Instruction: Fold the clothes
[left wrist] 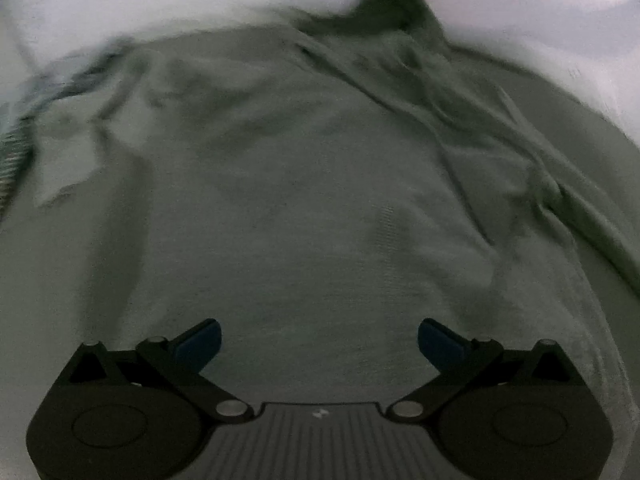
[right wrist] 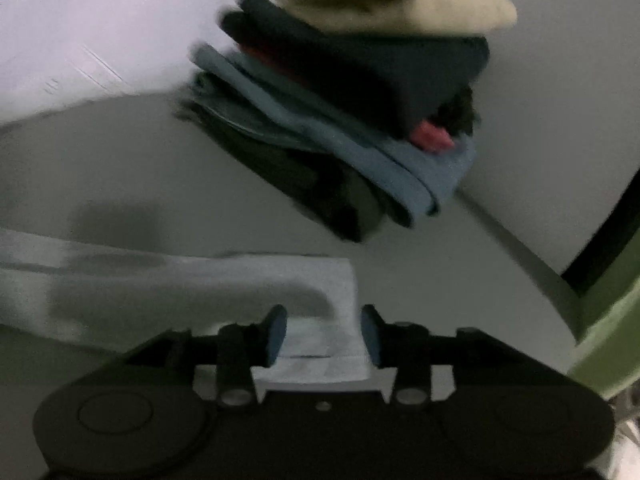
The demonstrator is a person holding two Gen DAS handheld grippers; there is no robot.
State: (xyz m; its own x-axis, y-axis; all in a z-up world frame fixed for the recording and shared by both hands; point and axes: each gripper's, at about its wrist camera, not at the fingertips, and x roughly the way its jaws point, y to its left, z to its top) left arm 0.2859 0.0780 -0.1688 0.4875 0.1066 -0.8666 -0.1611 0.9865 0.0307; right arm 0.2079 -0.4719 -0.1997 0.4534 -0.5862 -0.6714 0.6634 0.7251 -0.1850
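- My left tool [left wrist: 319,338] hangs released, fingers wide apart, over the grey-green shirt [left wrist: 304,184] spread on the bench [left wrist: 120,4].
- My right tool [right wrist: 323,334] grasps a pale cloth edge [right wrist: 320,344] (blurred); the folded pile [right wrist: 352,96] sits at 12 o'clock.

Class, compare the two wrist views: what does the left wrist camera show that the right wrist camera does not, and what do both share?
Only the left wrist view shows a wide, wrinkled pale green garment spread out, with the left gripper open above it. Only the right wrist view shows a stack of folded clothes and the right gripper around a pale cloth edge; grip unclear. Both share a white surface.
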